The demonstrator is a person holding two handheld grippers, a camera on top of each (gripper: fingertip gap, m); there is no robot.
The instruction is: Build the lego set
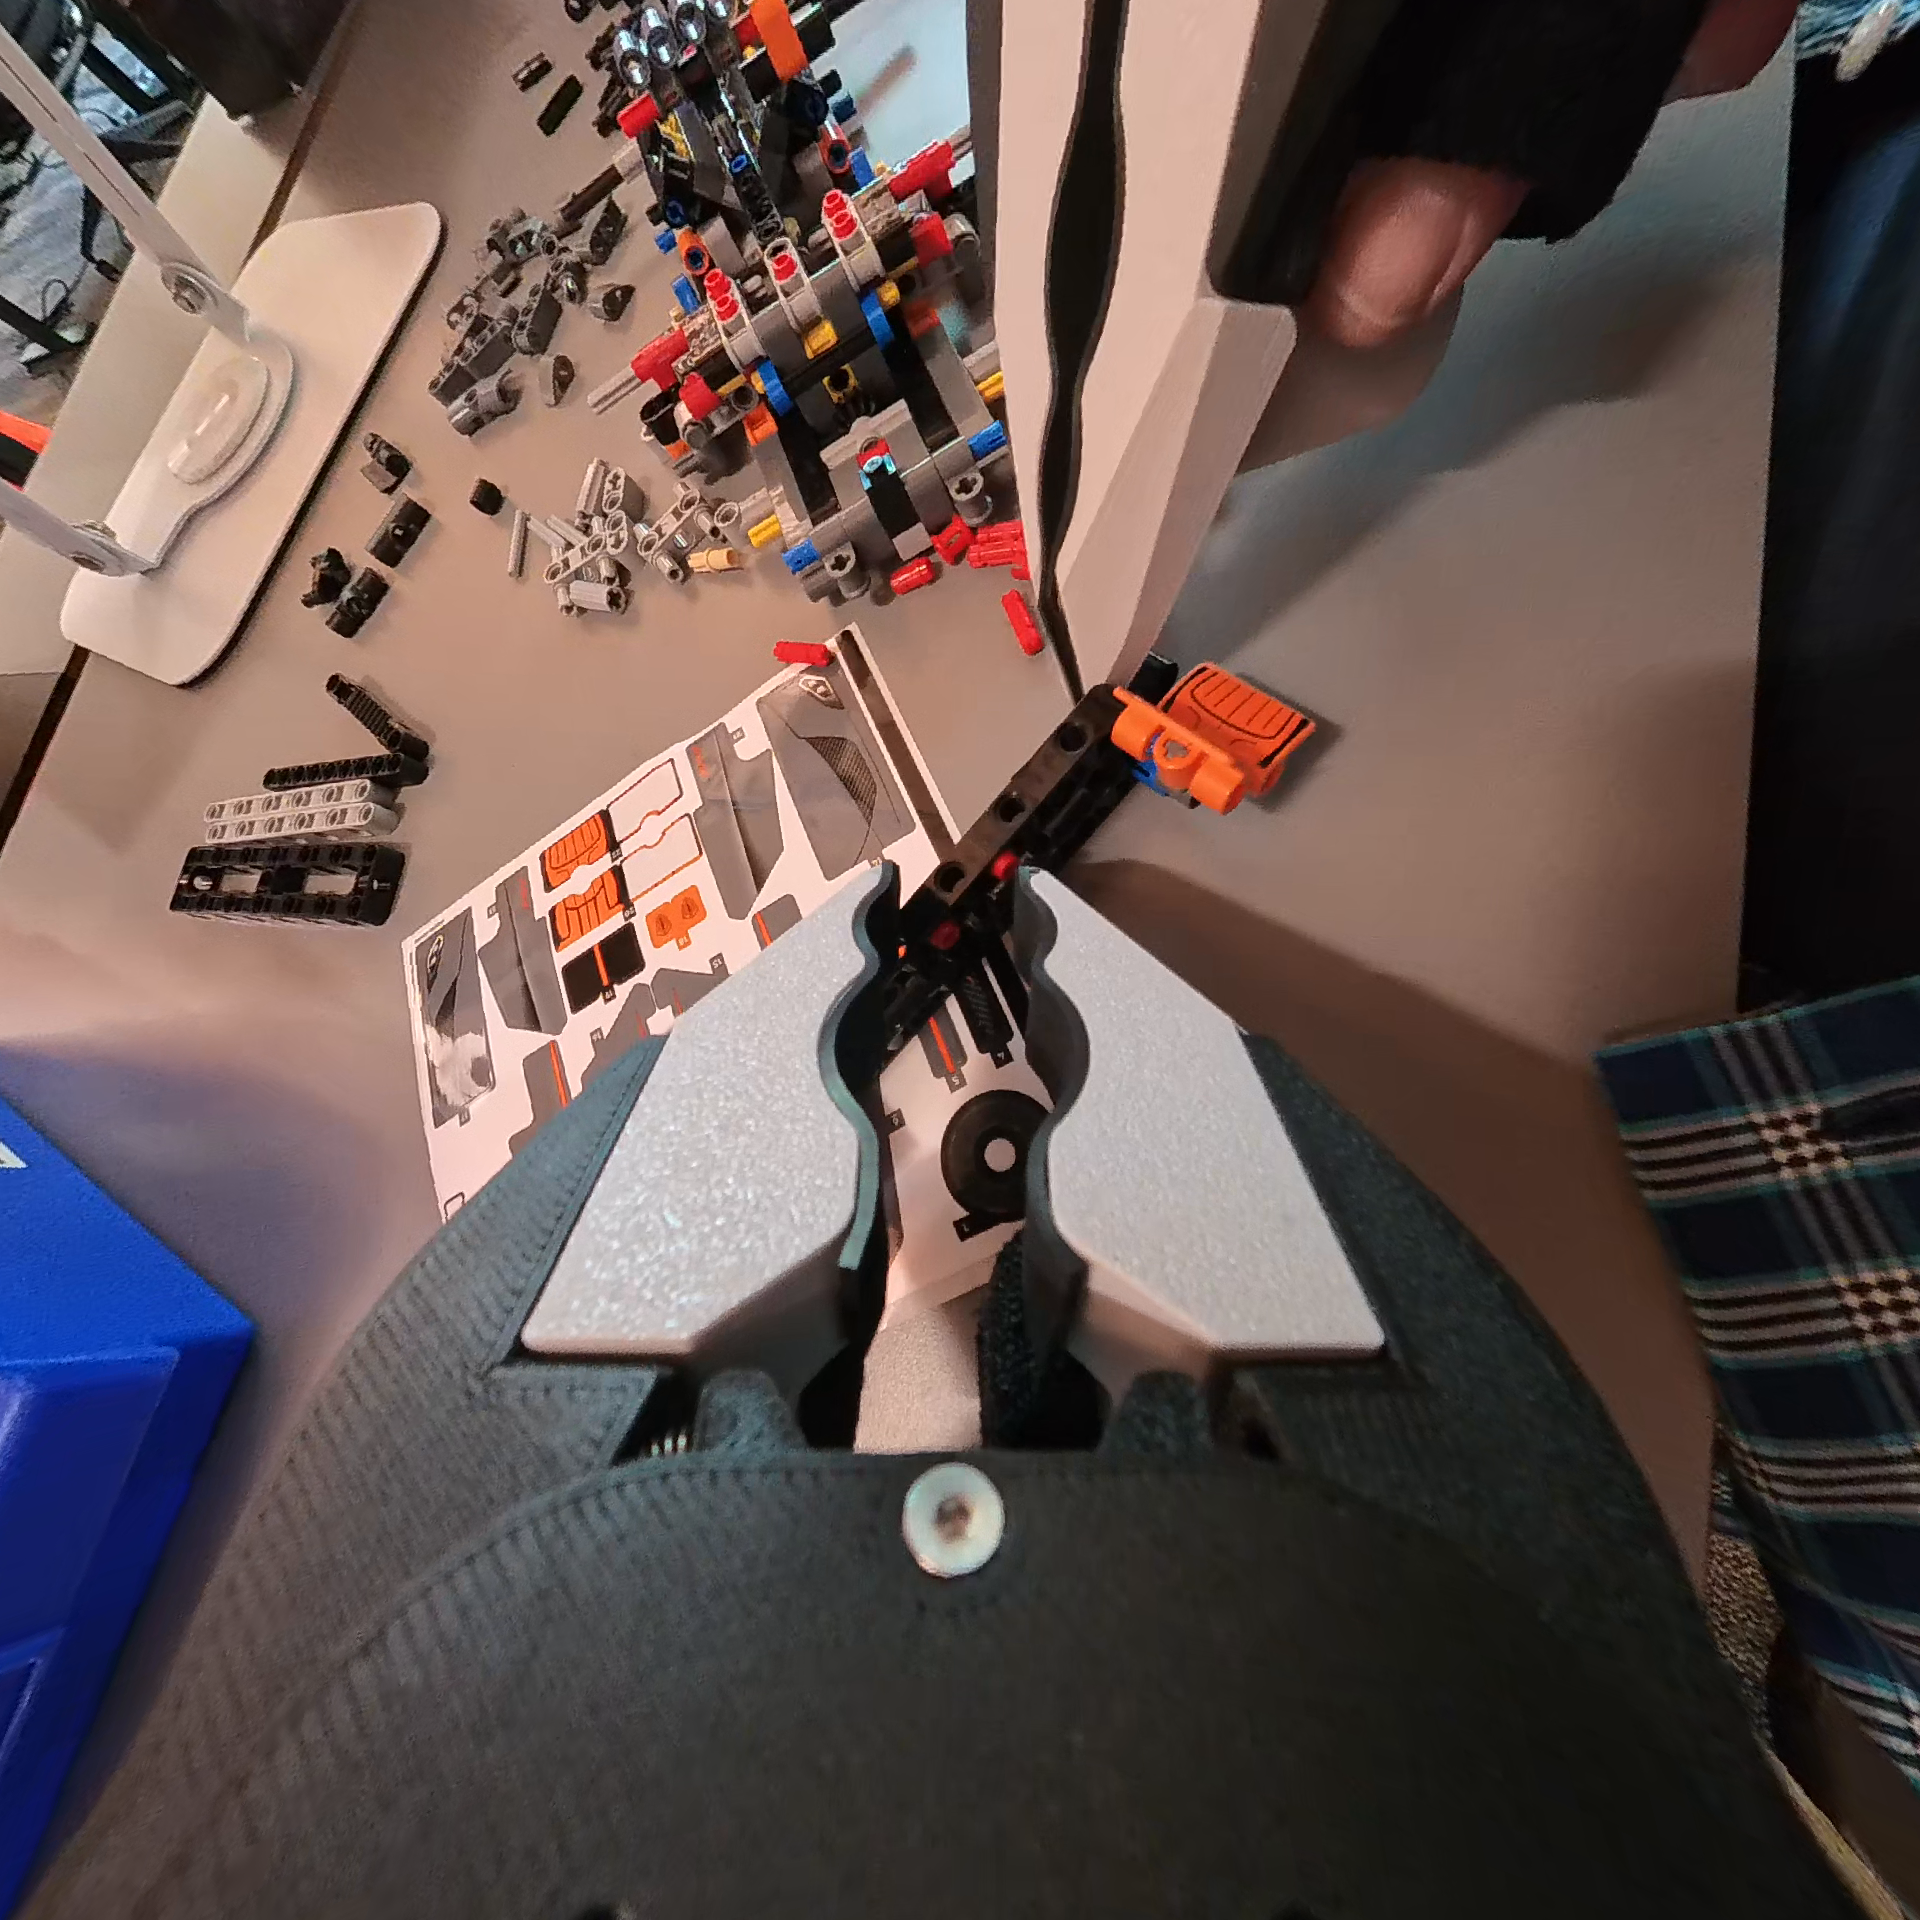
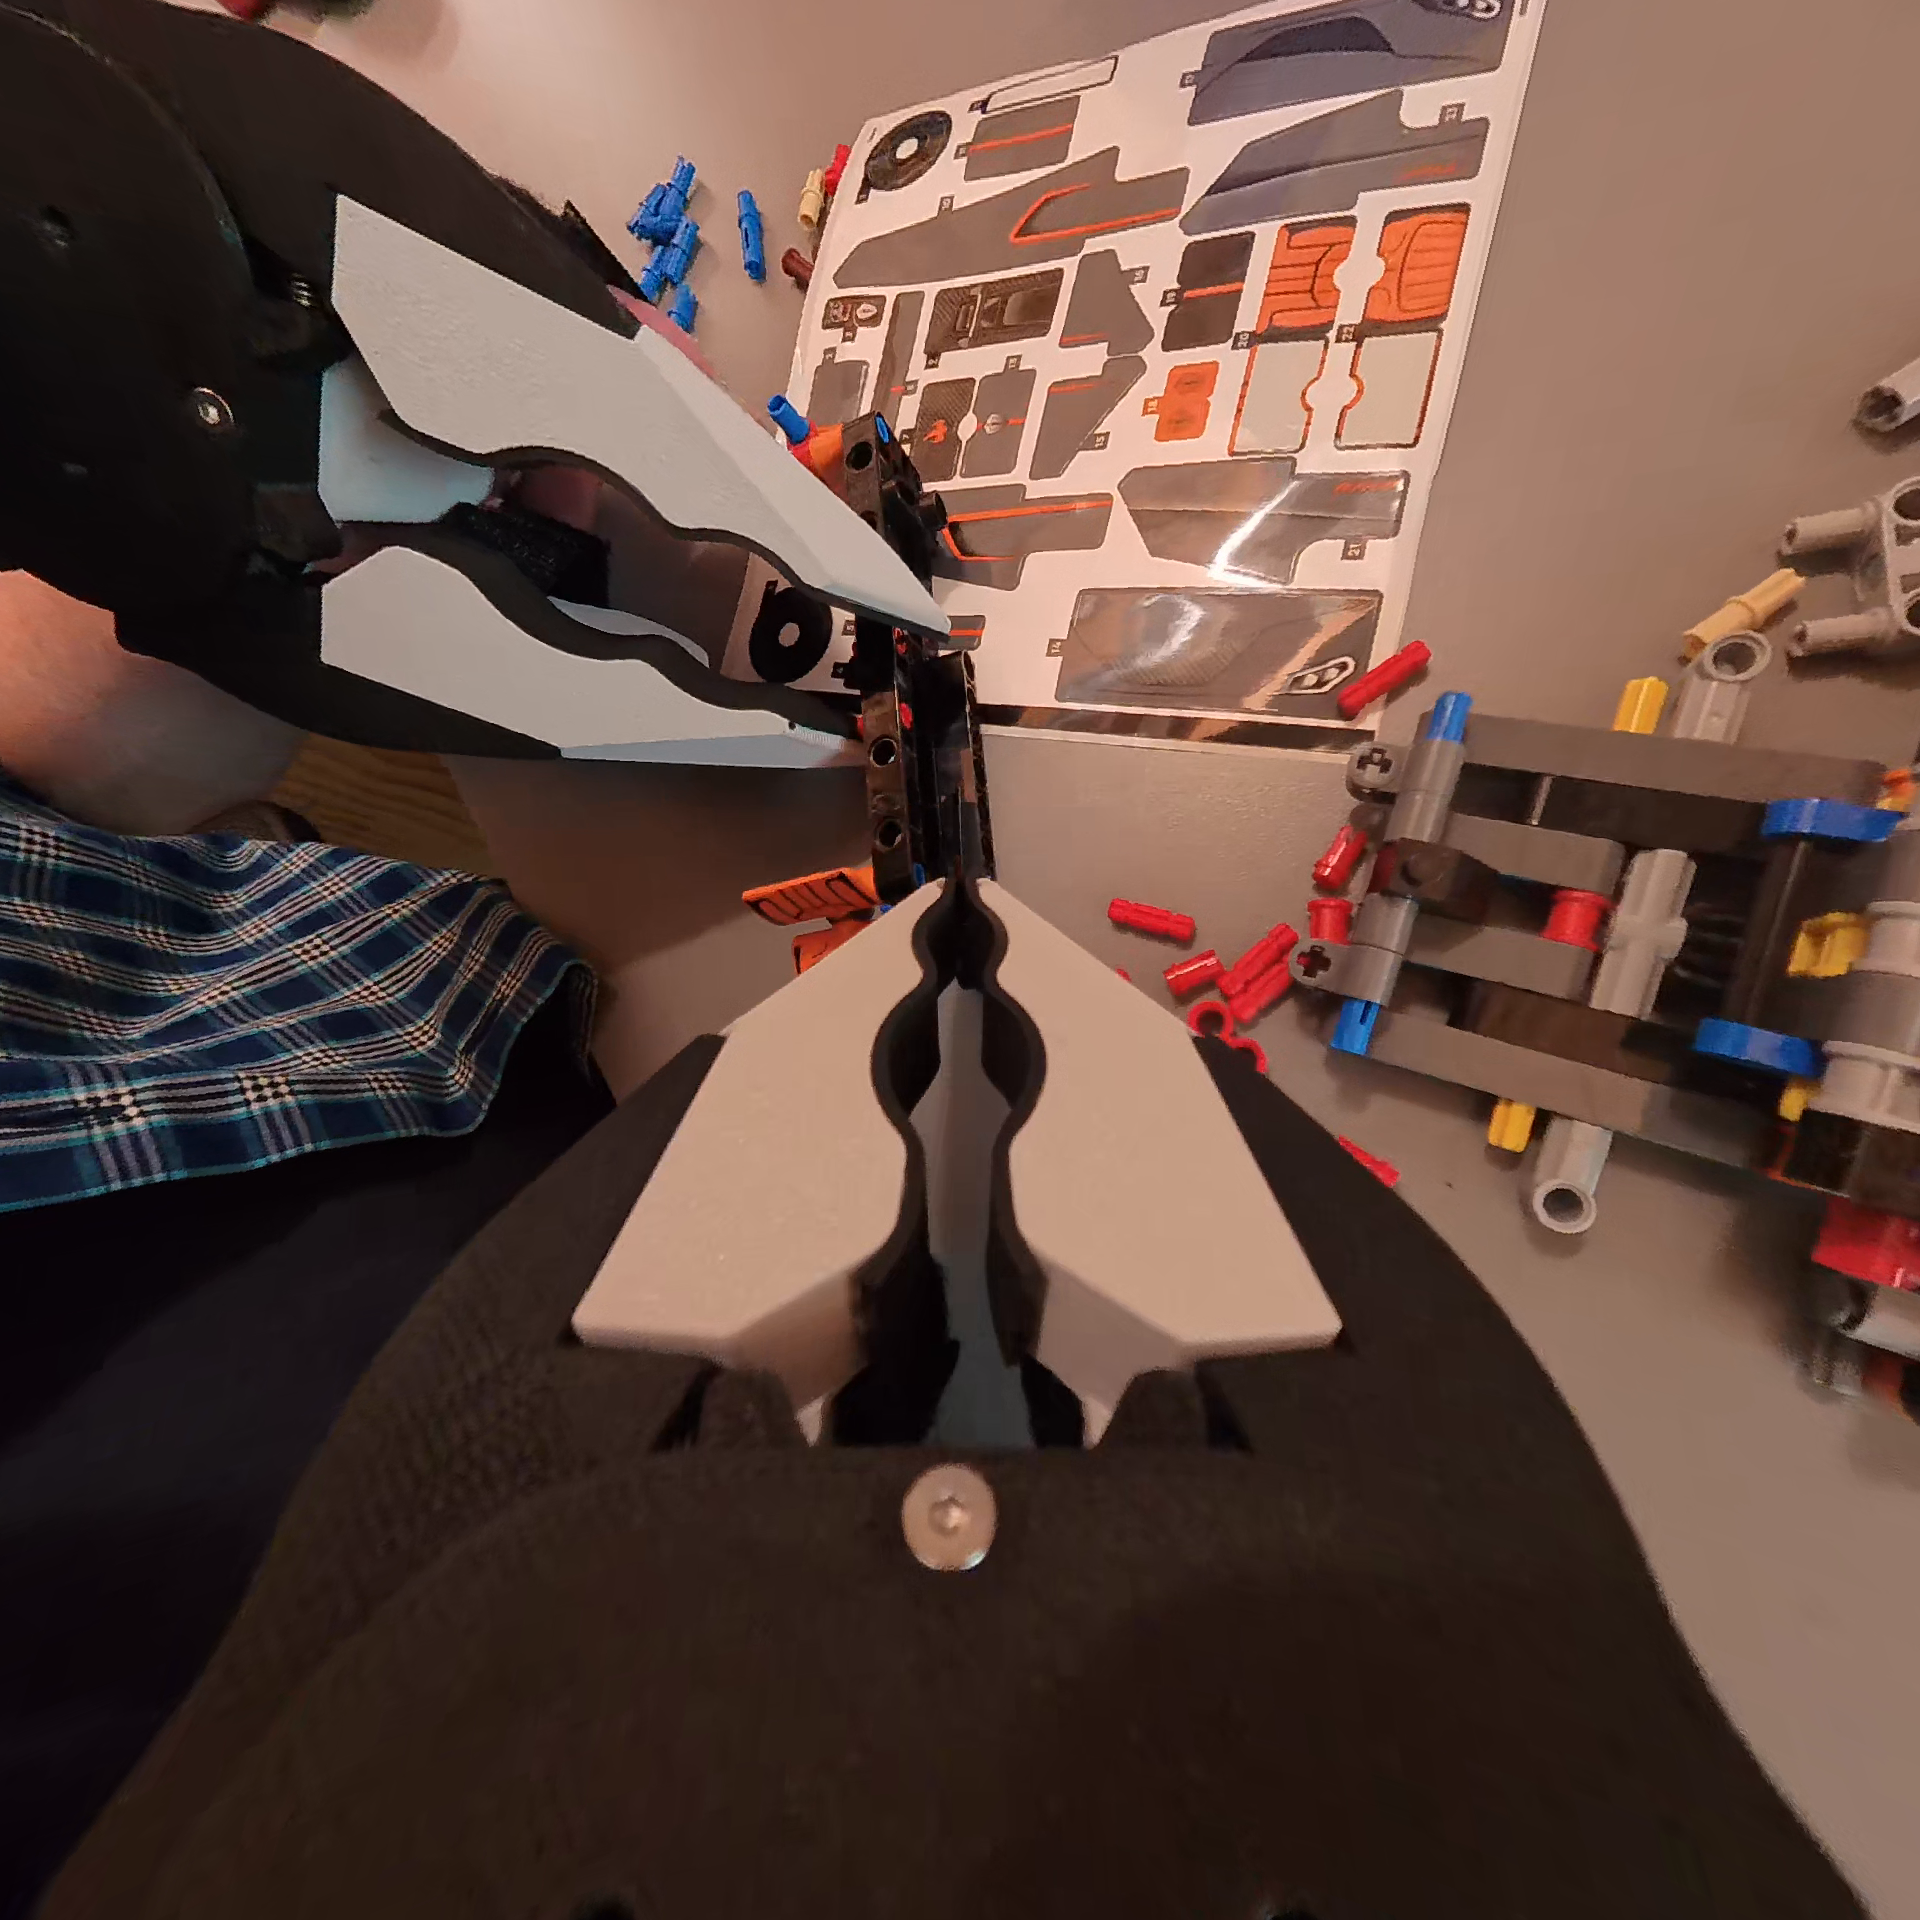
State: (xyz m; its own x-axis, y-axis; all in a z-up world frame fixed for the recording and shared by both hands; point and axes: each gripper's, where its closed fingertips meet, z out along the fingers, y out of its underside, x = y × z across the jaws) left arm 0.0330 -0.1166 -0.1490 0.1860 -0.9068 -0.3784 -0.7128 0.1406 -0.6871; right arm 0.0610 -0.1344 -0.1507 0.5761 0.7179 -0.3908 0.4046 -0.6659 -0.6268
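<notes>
A small black beam sub-assembly [image 1: 1039, 790] with an orange piece [image 1: 1216, 738] at its far end hangs above the grey table, held by both grippers. My left gripper [image 1: 956, 894] is shut on its near end. My right gripper [image 1: 1086, 655] comes down from above and pinches the far end beside the orange piece. In the right wrist view my right gripper [image 2: 961, 896] is shut on the black sub-assembly [image 2: 902, 748], and the left gripper [image 2: 894, 681] clamps it from the left. The large multicoloured car chassis [image 1: 810, 312] lies on the table and also shows in the right wrist view [image 2: 1610, 935].
A sticker sheet [image 2: 1143, 364] lies under the held piece. Loose red pins [image 2: 1226, 966], blue pins [image 2: 665, 239], grey connectors [image 1: 613, 540] and black beams [image 1: 312, 831] are scattered around. A blue bin [image 1: 83, 1351] and a white stand base [image 1: 260, 416] sit left. A plaid shirt [image 2: 260, 987] is close. The left gripper's tips are roughly 4 cm from the right gripper's.
</notes>
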